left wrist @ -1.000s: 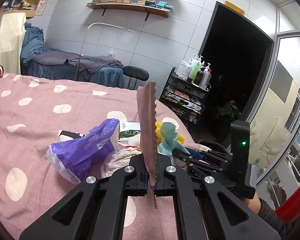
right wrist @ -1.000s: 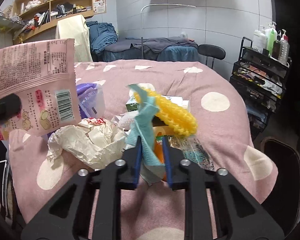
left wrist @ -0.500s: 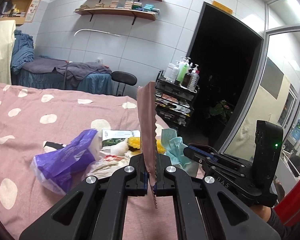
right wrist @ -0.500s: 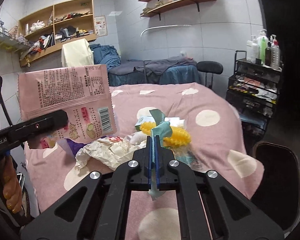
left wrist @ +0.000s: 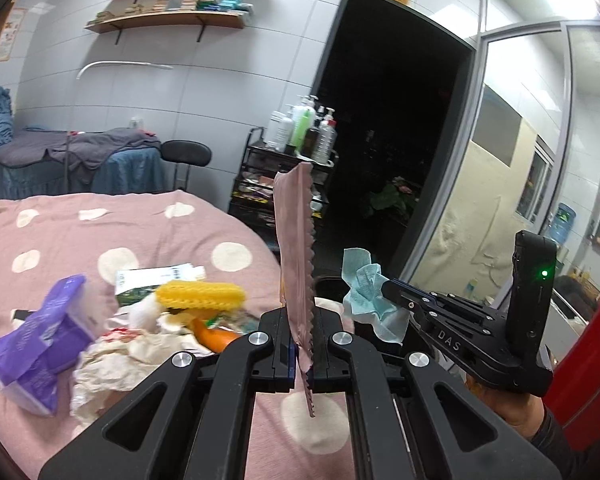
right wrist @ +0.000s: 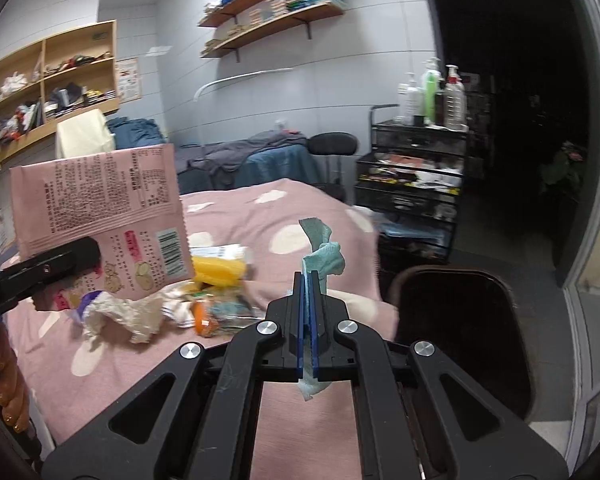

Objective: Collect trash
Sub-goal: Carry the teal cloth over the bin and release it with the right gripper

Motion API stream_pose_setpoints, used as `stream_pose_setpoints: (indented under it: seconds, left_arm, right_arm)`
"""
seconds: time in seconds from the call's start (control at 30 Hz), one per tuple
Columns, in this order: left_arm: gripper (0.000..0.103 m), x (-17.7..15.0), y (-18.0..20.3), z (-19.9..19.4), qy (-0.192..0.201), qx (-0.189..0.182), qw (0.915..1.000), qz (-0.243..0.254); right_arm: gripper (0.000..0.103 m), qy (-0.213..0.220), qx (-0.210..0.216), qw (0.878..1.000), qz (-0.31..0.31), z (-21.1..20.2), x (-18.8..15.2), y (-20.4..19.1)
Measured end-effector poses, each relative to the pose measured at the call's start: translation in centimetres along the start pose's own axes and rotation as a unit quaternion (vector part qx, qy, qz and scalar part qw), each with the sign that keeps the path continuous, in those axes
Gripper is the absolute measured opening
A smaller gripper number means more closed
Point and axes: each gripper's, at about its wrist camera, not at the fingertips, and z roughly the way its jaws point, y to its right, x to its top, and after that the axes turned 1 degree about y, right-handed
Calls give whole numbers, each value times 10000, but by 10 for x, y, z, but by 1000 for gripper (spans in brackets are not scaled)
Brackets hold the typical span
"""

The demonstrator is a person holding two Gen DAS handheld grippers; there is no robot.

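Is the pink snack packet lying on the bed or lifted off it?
Lifted. The left gripper has its jaws shut on the pink snack packet, holding it upright in the air above the bed.

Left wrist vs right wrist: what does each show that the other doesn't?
Left wrist only: the purple pack on the bed, the pink wrapper edge-on in the left hand-held gripper, and the right hand-held gripper from the side, shut on the teal tissue.

Right wrist only: the wrapper's printed face with barcode, the wooden cubby shelf, and the dark bin.

Both: the trash pile with the yellow piece, the bottle cart.
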Motion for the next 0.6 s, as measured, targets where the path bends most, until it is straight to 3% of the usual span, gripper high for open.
stream_pose_setpoints:
  seconds: [0.3, 0.6]
  left_arm:
    - [4, -2, 33, 36, -316, -535, 9978, 226]
    - [3, -12, 55, 63, -686, -800, 9939, 330]
  right_arm:
    - [3, -358, -908, 9943, 441, 14, -19, 62]
    - [4, -850, -1314, 9827, 989, 47, -51, 108]
